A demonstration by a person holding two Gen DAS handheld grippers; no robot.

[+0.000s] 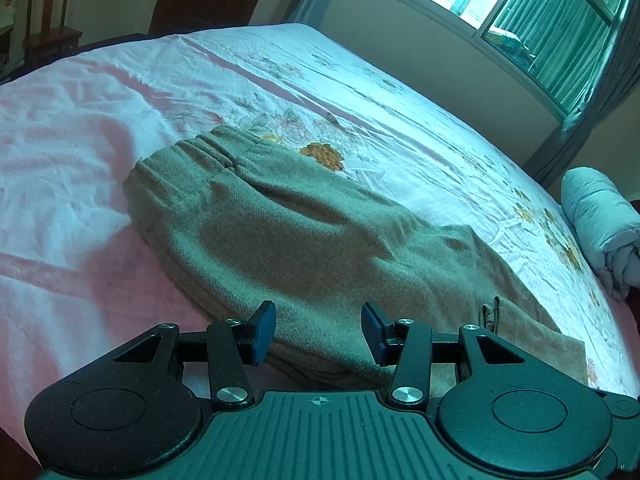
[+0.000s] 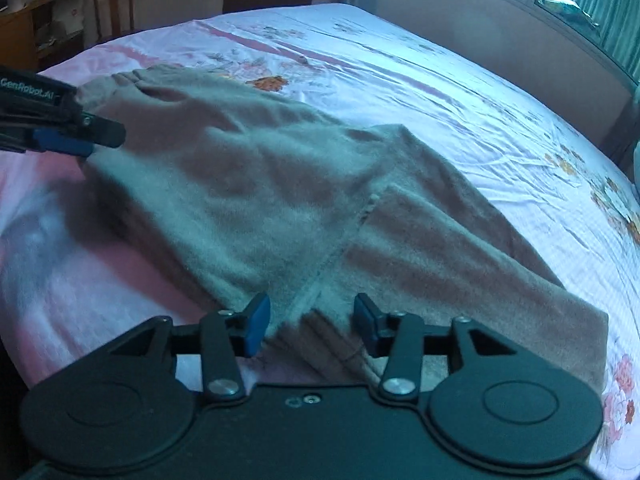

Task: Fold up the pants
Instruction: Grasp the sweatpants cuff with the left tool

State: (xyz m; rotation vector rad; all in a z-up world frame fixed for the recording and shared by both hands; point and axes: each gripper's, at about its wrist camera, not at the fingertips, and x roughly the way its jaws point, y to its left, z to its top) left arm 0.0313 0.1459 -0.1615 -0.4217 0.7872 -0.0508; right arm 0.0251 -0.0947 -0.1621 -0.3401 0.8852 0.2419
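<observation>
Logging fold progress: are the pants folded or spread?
Partly folded: the pants lie leg over leg on the bed, not yet folded across.

Floral bedsheet (image 1: 120,128) — rolled quilt (image 1: 600,224), wooden chair (image 1: 50,20), curtained window (image 1: 500,0)

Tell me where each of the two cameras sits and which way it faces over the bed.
Left wrist view: sits on the left gripper, looking down along its two parted blue-padded fingers over the grey-brown knitted pants toward the window; only that gripper shows.
Right wrist view: sits on the right gripper, looking down across the pants' legs; its own parted fingers show, and the left gripper enters at the left edge.
Shared: the pants, the pink floral bedsheet, the wooden chair.
</observation>
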